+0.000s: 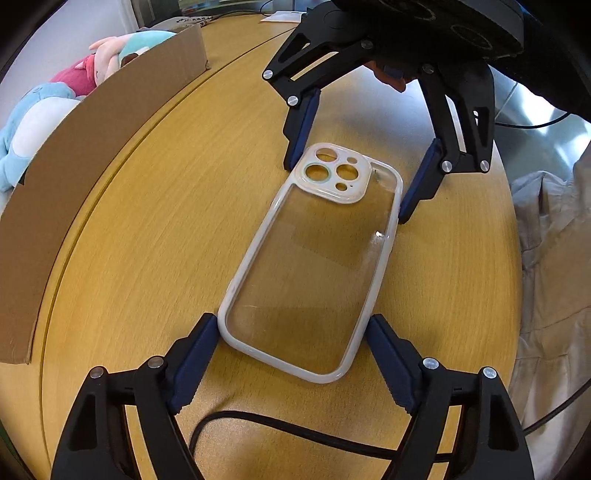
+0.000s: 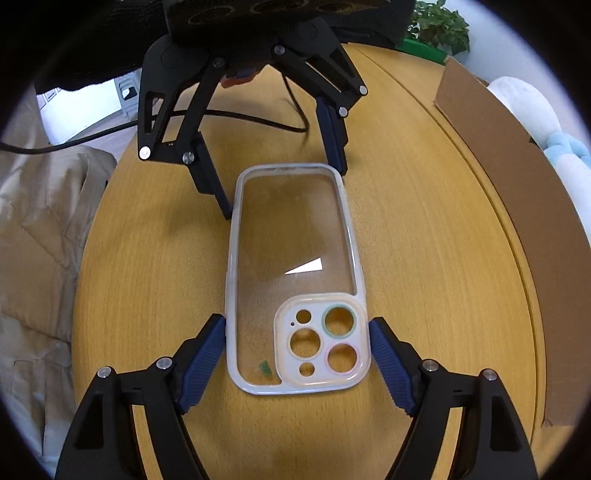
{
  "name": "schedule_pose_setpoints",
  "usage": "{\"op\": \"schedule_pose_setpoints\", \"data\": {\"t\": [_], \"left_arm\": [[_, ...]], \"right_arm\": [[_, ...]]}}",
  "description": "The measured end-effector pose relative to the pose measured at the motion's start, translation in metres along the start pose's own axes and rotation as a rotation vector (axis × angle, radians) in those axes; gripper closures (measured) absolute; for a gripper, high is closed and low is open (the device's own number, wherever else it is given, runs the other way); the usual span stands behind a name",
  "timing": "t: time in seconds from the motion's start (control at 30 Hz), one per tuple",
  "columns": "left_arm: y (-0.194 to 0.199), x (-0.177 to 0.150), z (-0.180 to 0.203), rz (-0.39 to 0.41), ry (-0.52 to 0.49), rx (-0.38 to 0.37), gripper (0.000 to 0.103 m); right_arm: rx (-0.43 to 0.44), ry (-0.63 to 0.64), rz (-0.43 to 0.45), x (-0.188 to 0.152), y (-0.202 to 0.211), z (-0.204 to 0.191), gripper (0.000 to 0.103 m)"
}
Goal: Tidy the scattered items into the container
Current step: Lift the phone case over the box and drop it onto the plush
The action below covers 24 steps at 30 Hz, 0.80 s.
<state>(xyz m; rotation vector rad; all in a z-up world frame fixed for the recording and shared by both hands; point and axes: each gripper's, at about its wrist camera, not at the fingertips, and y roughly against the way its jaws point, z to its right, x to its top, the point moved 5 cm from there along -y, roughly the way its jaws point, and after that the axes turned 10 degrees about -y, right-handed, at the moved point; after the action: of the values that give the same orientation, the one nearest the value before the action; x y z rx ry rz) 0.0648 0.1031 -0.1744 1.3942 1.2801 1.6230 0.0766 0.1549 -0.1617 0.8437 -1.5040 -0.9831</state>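
Closest to the left wrist camera, the left gripper (image 1: 293,328) is sitting with its jaws spread around the bottom end of a clear phone case (image 1: 314,254). The blue pads are right at the case's white rim on both sides, but I can't tell for sure if they're actually pressing on it. The case is lying flat on the round wooden table (image 1: 147,229), camera cutouts at the far end. Over there the right gripper (image 1: 345,184) is straddling the cutout end, jaws also spread, pads just beside the rim.

Further back on the left, a cardboard box (image 1: 74,166) is standing at the table edge with plush toys (image 1: 55,107) lying in it, pastel blue, white, red and pink ones.

The right wrist view is flipping it all: cutouts near, left gripper (image 2: 284,192) far, box wall (image 2: 517,206) on the right. It's also showing a green plant (image 2: 439,29) behind the table, which the left view isn't catching. The left view is showing a black cable (image 1: 295,432) running across the near table.
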Motion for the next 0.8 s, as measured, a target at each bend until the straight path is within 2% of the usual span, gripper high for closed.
{"op": "schedule_pose_setpoints", "data": {"t": [0.13, 0.27, 0.43, 0.53, 0.7, 0.8], "left_arm": [[0.029, 0.015, -0.017, 0.055, -0.021, 0.045, 0.019], [0.072, 0.041, -0.057, 0.095, -0.069, 0.139, 0.019], [0.134, 0.073, -0.148, 0.114, -0.13, 0.253, 0.019], [0.162, 0.093, -0.217, 0.122, -0.146, 0.293, 0.019], [0.163, 0.119, -0.319, 0.109, -0.147, 0.304, 0.019], [0.139, 0.125, -0.362, 0.076, -0.128, 0.275, 0.019]], "right_arm": [[0.007, -0.001, 0.047, 0.003, 0.018, 0.01, 0.026], [-0.049, 0.029, 0.112, 0.025, 0.061, 0.042, 0.026], [-0.167, 0.097, 0.165, 0.074, 0.121, 0.11, 0.026], [-0.214, 0.107, 0.195, 0.082, 0.16, 0.171, 0.026], [-0.248, 0.096, 0.196, 0.105, 0.169, 0.264, 0.025], [-0.24, 0.076, 0.163, 0.113, 0.156, 0.317, 0.025]]}}
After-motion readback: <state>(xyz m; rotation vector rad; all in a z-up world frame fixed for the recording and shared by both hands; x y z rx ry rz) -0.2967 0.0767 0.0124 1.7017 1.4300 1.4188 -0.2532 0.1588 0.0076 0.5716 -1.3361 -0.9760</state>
